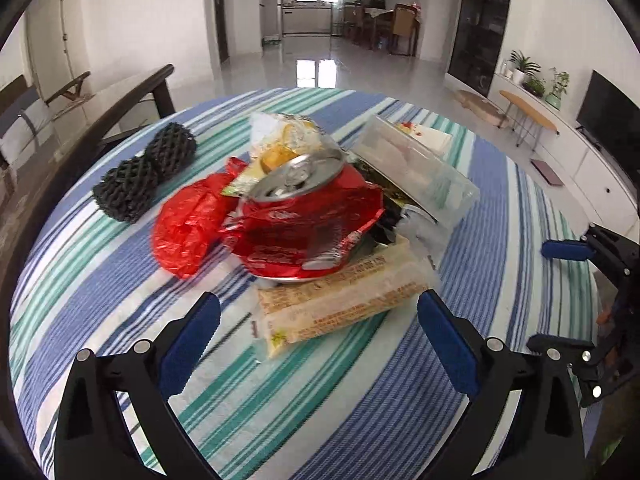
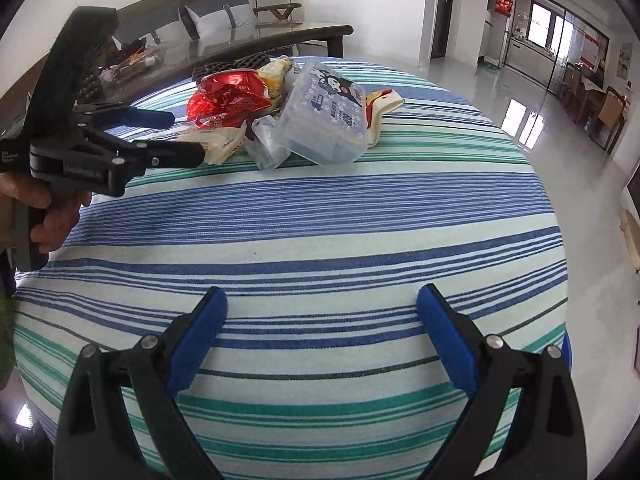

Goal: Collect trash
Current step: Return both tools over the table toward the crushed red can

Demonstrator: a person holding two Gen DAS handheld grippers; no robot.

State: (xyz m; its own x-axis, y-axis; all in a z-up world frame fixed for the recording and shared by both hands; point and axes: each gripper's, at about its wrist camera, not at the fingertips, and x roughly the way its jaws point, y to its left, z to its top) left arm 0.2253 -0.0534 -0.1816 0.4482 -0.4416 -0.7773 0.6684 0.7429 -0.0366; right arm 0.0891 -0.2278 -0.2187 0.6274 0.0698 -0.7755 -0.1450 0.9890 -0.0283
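2 black foam nets (image 1: pixel 146 172), 1 crushed can (image 1: pixel 296 216), 1 red bag (image 1: pixel 186 228), 1 clear box (image 1: pixel 416 168), 1 wrapper pkt (image 1: pixel 340 304).

A home living room: dark wooden sofa with grey cushions (image 2: pixel 216 16), black flat television (image 1: pixel 612 120), potted green plants (image 1: pixel 532 76), glossy tiled floor (image 1: pixel 320 68).

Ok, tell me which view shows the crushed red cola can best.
The left wrist view: the crushed red cola can sits close and central, pull-tab top and logo visible, atop a yellow snack packet. In the right wrist view it is small, far off and partly hidden among the pile.
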